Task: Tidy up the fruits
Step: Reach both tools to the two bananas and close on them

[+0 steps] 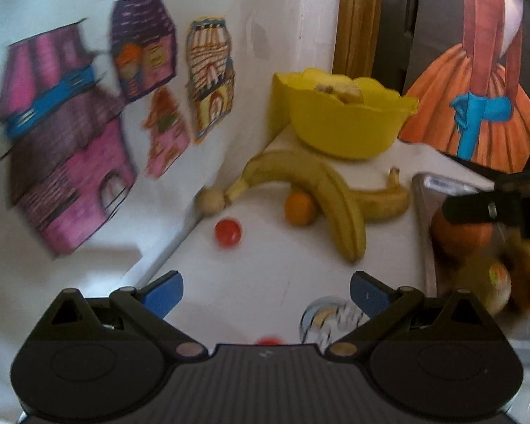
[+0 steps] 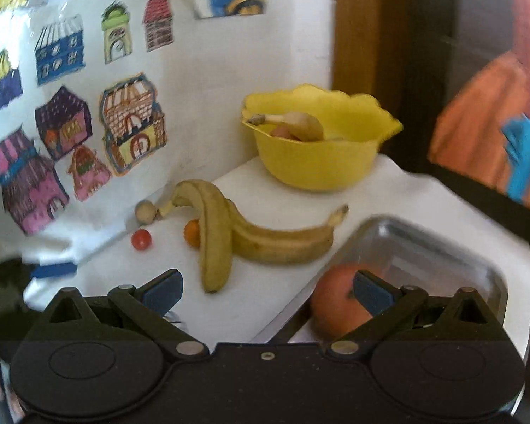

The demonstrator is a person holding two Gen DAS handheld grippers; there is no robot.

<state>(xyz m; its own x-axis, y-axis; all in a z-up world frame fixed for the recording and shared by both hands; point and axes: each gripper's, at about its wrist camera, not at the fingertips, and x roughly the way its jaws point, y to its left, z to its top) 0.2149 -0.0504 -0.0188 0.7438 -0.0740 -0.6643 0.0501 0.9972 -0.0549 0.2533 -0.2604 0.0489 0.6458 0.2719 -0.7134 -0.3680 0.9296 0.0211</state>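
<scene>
On white table (image 2: 272, 198) | bananas (image 2: 265, 236) beside yellow bowl (image 2: 318, 162) | left tool (image 1: 266, 295), right tool (image 2: 268, 291) both spread, empty

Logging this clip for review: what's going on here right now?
A person is sorting fruit on a white table with two hand-held grippers. Both the left hand-held gripper and the right hand-held gripper are open and empty. Two bananas, a small orange fruit and a red tomato lie loose. The yellow bowl already holds a banana, and the metal tray holds an orange.
</scene>
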